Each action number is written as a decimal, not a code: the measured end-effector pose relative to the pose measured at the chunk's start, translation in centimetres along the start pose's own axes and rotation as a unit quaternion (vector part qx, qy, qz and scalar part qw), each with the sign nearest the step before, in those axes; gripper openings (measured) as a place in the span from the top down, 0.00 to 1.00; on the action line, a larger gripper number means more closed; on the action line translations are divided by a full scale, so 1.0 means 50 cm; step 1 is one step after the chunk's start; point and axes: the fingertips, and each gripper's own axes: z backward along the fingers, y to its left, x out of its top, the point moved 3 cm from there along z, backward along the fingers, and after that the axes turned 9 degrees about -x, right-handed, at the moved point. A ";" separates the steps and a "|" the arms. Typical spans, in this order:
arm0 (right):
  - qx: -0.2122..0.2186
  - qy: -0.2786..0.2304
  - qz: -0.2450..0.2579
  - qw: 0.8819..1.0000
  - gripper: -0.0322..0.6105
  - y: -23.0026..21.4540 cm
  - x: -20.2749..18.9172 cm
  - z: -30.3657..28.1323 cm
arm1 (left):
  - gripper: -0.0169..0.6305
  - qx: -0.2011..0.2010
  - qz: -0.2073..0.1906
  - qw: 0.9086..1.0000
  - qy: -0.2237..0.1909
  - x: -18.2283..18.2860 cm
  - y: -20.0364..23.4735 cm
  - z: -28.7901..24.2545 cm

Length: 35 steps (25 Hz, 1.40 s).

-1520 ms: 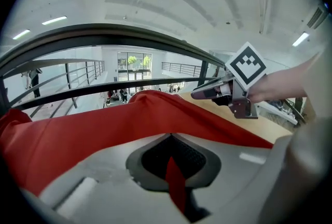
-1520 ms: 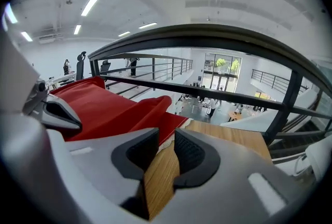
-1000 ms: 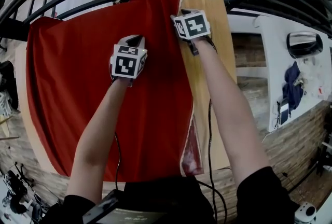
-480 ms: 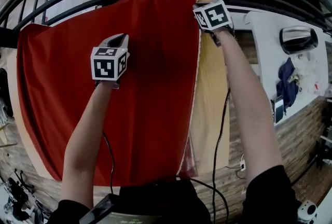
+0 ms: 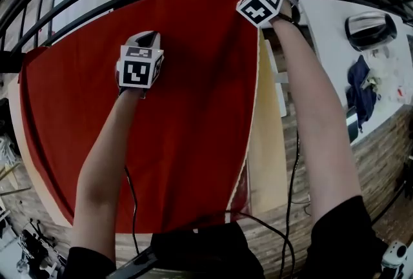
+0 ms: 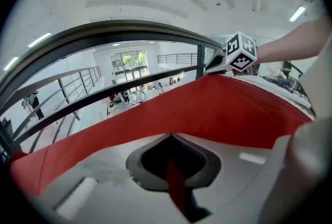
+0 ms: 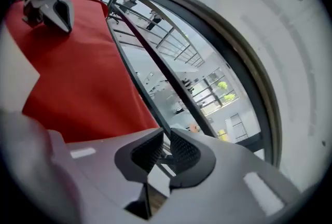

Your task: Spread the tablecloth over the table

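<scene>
Table (image 5: 269, 161): pale wood, bare only in a strip along its right edge, with a thin sliver bare on the left edge.

Red tablecloth (image 5: 193, 129): lies across most of the table from far edge to near edge. Its right hem runs short of the table's right edge, slanting inward toward the near side. It looks bunched or folded near the near right corner.

Left hand-held gripper (image 6: 174, 176): jaws closed on a narrow fold of the tablecloth, with a red strip visible between the pads. In the head view it sits over the middle-left of the cloth, toward the far edge, lifting that fold a little.

Right hand-held gripper (image 7: 165, 153): jaws a narrow gap apart with nothing between them; the railing (image 7: 155, 57) shows through the slot. It is at the far right corner of the table, the cloth's corner just beside its left jaw and not in the grip.

Step, as a judgement: late spreading. The cloth is laid out and is being pulled rightward to cover the bare strip.

Next move calls for:
- the right hand-held gripper closing on the right hem
- drawing that hem to the table's right edge, near end included
- the left one letting go of its fold so the cloth lies flat
</scene>
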 end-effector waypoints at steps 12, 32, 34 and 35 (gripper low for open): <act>0.087 -0.081 -0.206 0.971 0.88 0.117 -0.060 0.289 | 0.96 -0.093 -0.056 0.993 -0.051 0.010 -0.149 0.109; 0.078 -0.077 -0.405 0.908 0.94 0.510 -0.105 1.030 | 0.96 -0.266 -0.135 0.952 -0.070 -0.240 -0.689 0.521; 0.063 -0.068 -0.425 0.900 0.94 0.538 -0.118 1.086 | 0.96 -0.274 -0.139 0.950 -0.061 -0.281 -0.722 0.555; 0.056 -0.065 -0.434 0.897 0.94 0.553 -0.123 1.112 | 0.96 -0.276 -0.140 0.949 -0.059 -0.299 -0.736 0.572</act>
